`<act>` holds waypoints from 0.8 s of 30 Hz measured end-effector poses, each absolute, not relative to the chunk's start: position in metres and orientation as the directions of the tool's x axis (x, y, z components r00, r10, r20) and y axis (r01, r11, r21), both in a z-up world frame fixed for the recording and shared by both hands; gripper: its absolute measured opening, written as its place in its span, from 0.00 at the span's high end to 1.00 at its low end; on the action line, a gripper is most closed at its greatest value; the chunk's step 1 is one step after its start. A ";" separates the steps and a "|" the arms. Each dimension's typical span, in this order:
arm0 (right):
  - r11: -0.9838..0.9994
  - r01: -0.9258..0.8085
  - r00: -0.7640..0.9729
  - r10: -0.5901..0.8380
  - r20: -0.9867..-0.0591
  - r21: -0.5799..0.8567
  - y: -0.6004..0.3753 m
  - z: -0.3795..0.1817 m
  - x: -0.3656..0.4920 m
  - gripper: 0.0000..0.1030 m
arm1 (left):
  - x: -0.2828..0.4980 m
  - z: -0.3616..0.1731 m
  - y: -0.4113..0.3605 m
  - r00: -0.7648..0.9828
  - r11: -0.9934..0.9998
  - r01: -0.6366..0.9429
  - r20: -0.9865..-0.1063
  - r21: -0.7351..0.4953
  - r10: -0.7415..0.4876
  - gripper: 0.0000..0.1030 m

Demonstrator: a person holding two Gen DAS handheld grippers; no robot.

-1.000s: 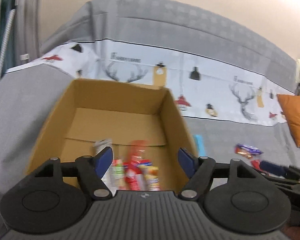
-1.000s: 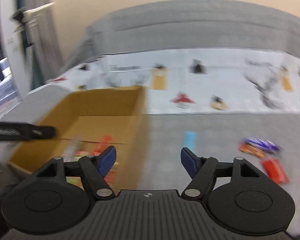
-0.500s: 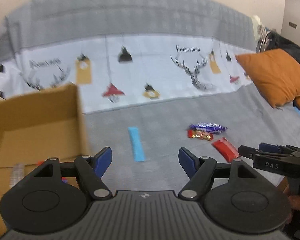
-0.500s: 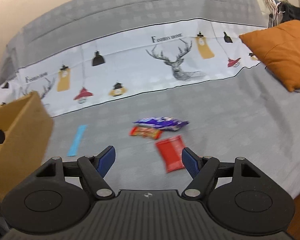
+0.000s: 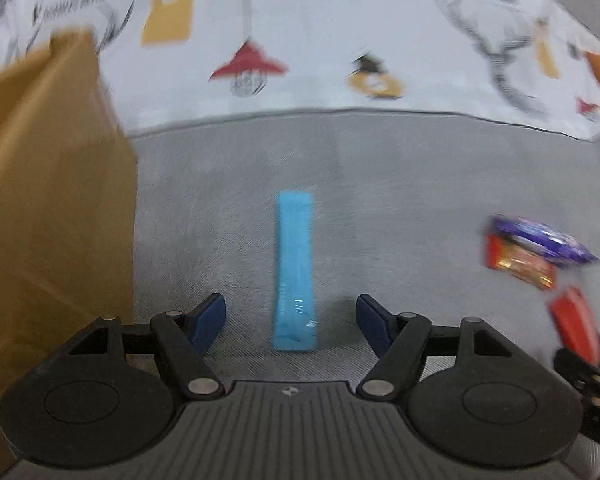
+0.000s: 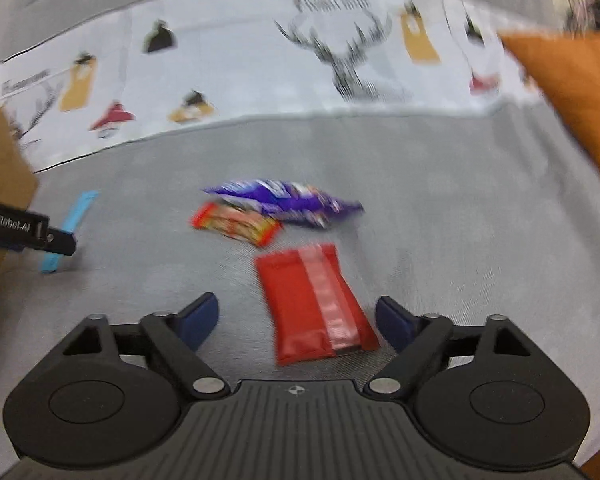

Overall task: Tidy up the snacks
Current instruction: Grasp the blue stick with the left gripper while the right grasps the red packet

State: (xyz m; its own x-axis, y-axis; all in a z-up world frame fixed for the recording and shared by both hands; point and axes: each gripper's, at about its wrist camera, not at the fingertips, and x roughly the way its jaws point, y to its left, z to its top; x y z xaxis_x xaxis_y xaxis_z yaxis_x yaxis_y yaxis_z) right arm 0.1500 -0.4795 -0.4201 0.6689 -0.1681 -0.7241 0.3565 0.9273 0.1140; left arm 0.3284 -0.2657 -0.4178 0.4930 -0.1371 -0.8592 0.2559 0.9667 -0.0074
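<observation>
I have swung both tools away from the cardboard box [image 5: 52, 200] at my left onto loose snacks on the grey bedspread [image 5: 400, 184]. My left gripper [image 5: 291, 316], spread, straddles the blue stick pack [image 5: 294, 268]; my right gripper [image 6: 296, 320], spread, frames the red wrapper [image 6: 312, 300].

I see bare grey cover [image 5: 220, 208] on both sides of the blue stick [image 5: 294, 268]; the cardboard box [image 5: 52, 200] walls off my left.
</observation>
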 end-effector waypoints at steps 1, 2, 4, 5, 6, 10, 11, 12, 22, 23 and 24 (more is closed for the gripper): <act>0.921 0.364 0.671 -0.157 -0.725 0.138 -0.484 -0.423 0.151 0.11 | 0.330 -0.420 -0.262 0.507 0.969 0.244 -0.849 -0.025 -0.149 0.29; 0.920 0.364 0.682 -0.157 -0.715 0.145 -0.485 -0.424 0.152 0.10 | 0.330 -0.420 -0.260 0.528 0.969 0.244 -0.835 -0.022 -0.152 0.33; 0.932 0.347 0.672 -0.168 -0.721 0.106 -0.480 -0.428 0.155 0.08 | 0.328 -0.421 -0.263 0.540 0.961 0.276 -0.828 0.002 -0.154 0.42; 0.940 0.335 0.663 -0.181 -0.726 0.071 -0.476 -0.429 0.158 0.08 | 0.327 -0.420 -0.264 0.542 0.956 0.292 -0.824 -0.001 -0.166 0.46; 0.947 0.319 0.656 -0.195 -0.729 0.034 -0.470 -0.430 0.160 0.09 | 0.326 -0.420 -0.265 0.541 0.952 0.305 -0.823 0.000 -0.174 0.53; 0.953 0.301 0.671 -0.186 -0.717 0.034 -0.467 -0.423 0.161 0.43 | 0.322 -0.418 -0.272 0.527 0.936 0.352 -0.825 -0.005 -0.203 0.77; 0.953 0.302 0.675 -0.186 -0.714 0.037 -0.467 -0.421 0.161 0.53 | 0.319 -0.417 -0.273 0.524 0.934 0.358 -0.827 -0.004 -0.204 0.77; 0.952 0.303 0.673 -0.183 -0.717 0.041 -0.467 -0.420 0.160 0.54 | 0.316 -0.417 -0.273 0.521 0.933 0.360 -0.828 -0.004 -0.205 0.77; 0.961 0.212 0.680 -0.017 -0.733 0.175 -0.427 -0.405 0.124 0.56 | 0.232 -0.409 -0.241 0.443 0.907 0.416 -0.855 -0.068 -0.267 0.78; 0.966 0.184 0.683 0.009 -0.730 0.184 -0.417 -0.403 0.117 0.56 | 0.219 -0.410 -0.236 0.448 0.904 0.423 -0.854 -0.058 -0.265 0.78; 0.975 0.149 0.683 0.021 -0.730 0.167 -0.405 -0.402 0.112 0.56 | 0.209 -0.411 -0.232 0.453 0.900 0.432 -0.851 -0.050 -0.265 0.78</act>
